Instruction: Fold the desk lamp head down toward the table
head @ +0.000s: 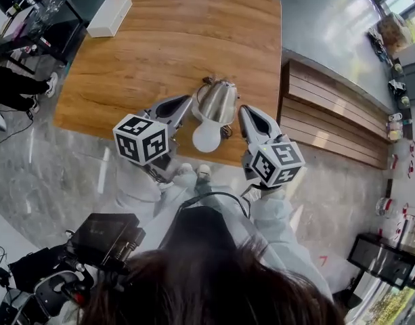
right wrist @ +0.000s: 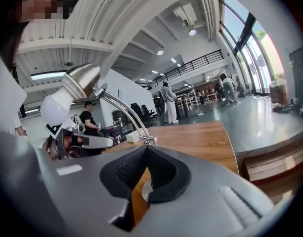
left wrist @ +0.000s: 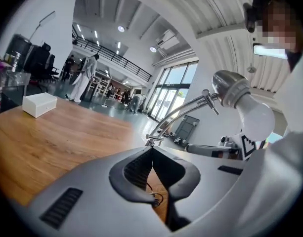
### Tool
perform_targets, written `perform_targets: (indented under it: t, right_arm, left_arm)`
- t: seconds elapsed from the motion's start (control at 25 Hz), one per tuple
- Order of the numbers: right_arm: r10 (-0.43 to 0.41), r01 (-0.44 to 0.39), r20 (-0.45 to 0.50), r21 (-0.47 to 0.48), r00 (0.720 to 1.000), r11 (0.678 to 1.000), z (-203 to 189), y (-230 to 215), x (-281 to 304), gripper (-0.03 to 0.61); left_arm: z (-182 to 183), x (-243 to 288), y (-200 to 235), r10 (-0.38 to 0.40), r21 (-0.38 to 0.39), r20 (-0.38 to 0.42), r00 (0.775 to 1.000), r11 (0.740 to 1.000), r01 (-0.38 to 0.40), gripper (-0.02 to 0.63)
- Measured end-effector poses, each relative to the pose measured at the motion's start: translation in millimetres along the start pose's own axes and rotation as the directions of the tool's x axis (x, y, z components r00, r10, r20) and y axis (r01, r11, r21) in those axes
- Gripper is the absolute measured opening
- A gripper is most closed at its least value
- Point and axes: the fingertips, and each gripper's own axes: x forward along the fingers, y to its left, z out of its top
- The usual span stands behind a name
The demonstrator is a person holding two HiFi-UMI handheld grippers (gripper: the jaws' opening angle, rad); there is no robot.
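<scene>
Head view looks steeply down; both gripper views face the lamp (head: 217, 102) closely from opposite sides.

White box (head: 109, 15), slatted wooden bench (head: 332, 117), glossy grey floor (head: 322, 19), distant people in white coats (left wrist: 85, 75)

the desk lamp (head: 217, 100) stands on the table (head: 160, 46) near its front edge (between the left gripper (head: 185, 101) and the right gripper (head: 245, 111)); a box (head: 109, 15) lies on the far left corner, a bench (head: 329, 114) right of the table.

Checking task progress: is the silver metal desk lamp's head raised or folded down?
Raised: the silver lamp head with its white bulb sits atop slanted metal arms, well above the wooden table.
</scene>
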Motion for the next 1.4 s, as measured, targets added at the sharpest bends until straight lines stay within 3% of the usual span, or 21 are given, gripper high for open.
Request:
perform_targets:
  t: [0.12,0.28,0.4,0.52,0.64,0.72,0.84,0.96,1.04,1.12,1.28,1.4]
  right_arm:
    - [-0.005,0.005,-0.013,-0.007,1.0,1.0,-14.5,-9.4,17.5,0.002]
    - [0.034,-0.034,-0.059,0.007,0.998,0.999,-37.9,-19.3,50.4,0.01]
    - [0.057,-0.05,-0.114,0.064,0.992,0.997,-61.0,-32.7,74.7,0.023]
    - [0.082,-0.082,-0.125,0.009,0.989,0.997,-67.4,-32.6,84.7,0.053]
    - [0.09,-0.096,-0.132,-0.041,0.987,0.995,-66.5,-31.9,89.5,0.097]
    - [0.091,-0.096,-0.14,-0.027,0.986,0.995,-70.2,-36.8,91.5,0.109]
    - [0.1,-0.105,-0.152,-0.024,0.983,0.994,-74.1,-39.7,93.9,0.11]
    - [0.116,-0.122,-0.156,-0.032,0.981,0.992,-74.5,-39.7,95.7,0.112]
    - [0.125,-0.133,-0.16,-0.044,0.979,0.99,-72.7,-38.7,97.4,0.112]
    - [0.138,-0.15,-0.164,-0.064,0.977,0.987,-69.8,-35.4,100.6,0.112]
    - [0.165,-0.185,-0.182,-0.097,0.969,0.978,-71.3,-27.2,107.1,0.112]
    - [0.194,-0.212,-0.177,-0.089,0.965,0.973,-70.9,-22.3,109.3,0.111]
  left_arm:
    - [9.8,9.5,6.2,-0.1,-0.035,-0.044,0.994,0.995,0.099,0.004]
    - [25.3,25.5,14.0,-0.247,-0.068,-0.068,0.967,0.968,0.242,0.005]
    - [33.8,40.0,17.2,-0.369,-0.138,-0.055,0.928,0.923,0.359,0.026]
    - [37.9,44.3,0.3,-0.523,-0.291,-0.07,0.85,0.825,0.484,0.127]
    - [38.4,40.8,-14.0,-0.614,-0.442,-0.092,0.784,0.731,0.52,0.184]
    - [40.9,39.7,-20.5,-0.667,-0.568,-0.048,0.743,0.631,0.529,0.213]
    - [45.0,40.6,-35.0,-0.746,-0.741,0.019,0.666,0.437,0.51,0.241]
    - [42.7,47.6,-43.1,-0.77,-0.819,0.067,0.635,0.321,0.476,0.249]
    - [46.2,51.7,-45.4,-0.766,-0.841,0.108,0.633,0.269,0.469,0.249]
    - [49.3,55.9,-46.8,-0.764,-0.86,0.124,0.633,0.235,0.453,0.249]
    - [48.1,60.4,-54.2,-0.779,-0.909,0.141,0.611,0.142,0.391,0.249]
    - [48.2,61.8,-61.3,-0.792,-0.924,0.143,0.594,0.109,0.367,0.249]
